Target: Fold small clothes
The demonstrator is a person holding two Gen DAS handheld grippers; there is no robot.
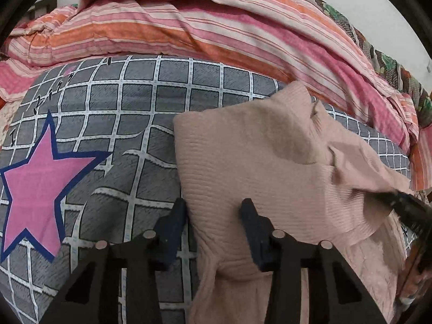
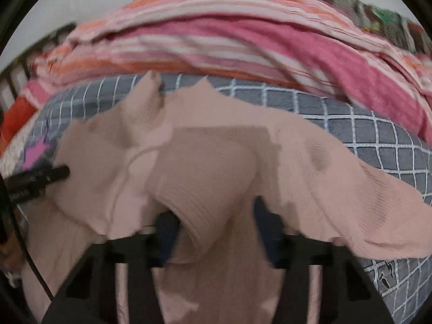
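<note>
A pale pink ribbed knit garment (image 1: 256, 148) lies rumpled on a grey checked bedspread (image 1: 162, 94). My left gripper (image 1: 213, 210) points down at the garment's left edge. The cloth fills the gap between its dark fingers and touches both pads. In the right wrist view, which is blurred, a raised fold of the garment (image 2: 216, 162) is pinched in my right gripper (image 2: 216, 216). That right gripper (image 1: 405, 205) also shows at the right of the left wrist view with cloth draped over it. The left gripper (image 2: 40, 178) enters from the left edge of the right wrist view.
A bulky quilt (image 1: 216, 27) striped pink and orange is heaped along the far side of the bed. A pink star (image 1: 35, 183) with a blue outline is printed on the bedspread to the left. A white wall rises behind the quilt.
</note>
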